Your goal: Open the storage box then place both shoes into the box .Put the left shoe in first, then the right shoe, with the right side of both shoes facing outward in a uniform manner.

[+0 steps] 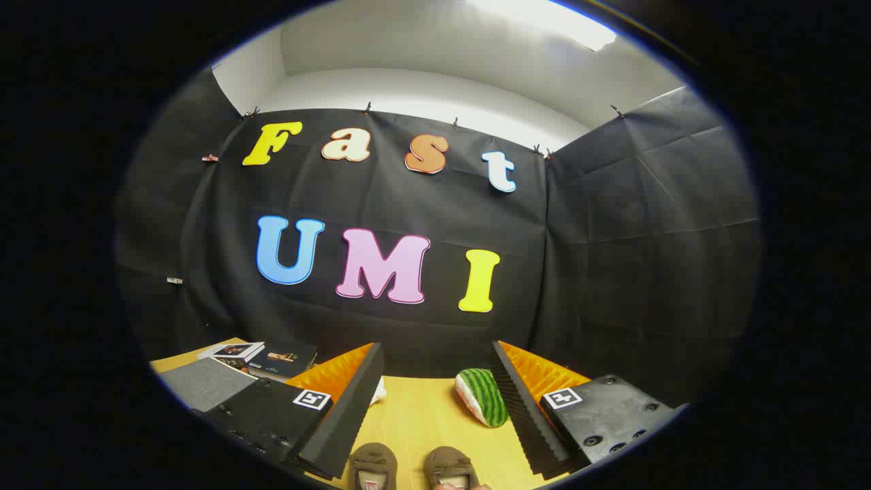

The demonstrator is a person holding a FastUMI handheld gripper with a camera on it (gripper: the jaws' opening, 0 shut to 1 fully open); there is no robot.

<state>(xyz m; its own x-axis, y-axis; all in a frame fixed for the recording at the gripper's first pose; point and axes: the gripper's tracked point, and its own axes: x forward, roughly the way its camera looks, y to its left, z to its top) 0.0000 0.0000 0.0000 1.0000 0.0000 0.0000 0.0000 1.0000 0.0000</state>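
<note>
Jaws spread wide, gripper (425, 408) holding nothing. Two shoes (373, 465) (450, 467) on counter (422, 415) between jaws, toes forward. Storage box unseen. Risk: picking right shoe first; striped plush toy (482, 397) just ahead may get knocked.

Gripper (435, 415): two long wedge-shaped fingers with ribbed, saw-toothed inner faces, standing well apart with nothing between them pressed. Each finger mounts on a dark flat plate bearing a small square black-and-white marker; the right plate shows round recessed screw holes, and ridged orange panels back both fingers.
</note>
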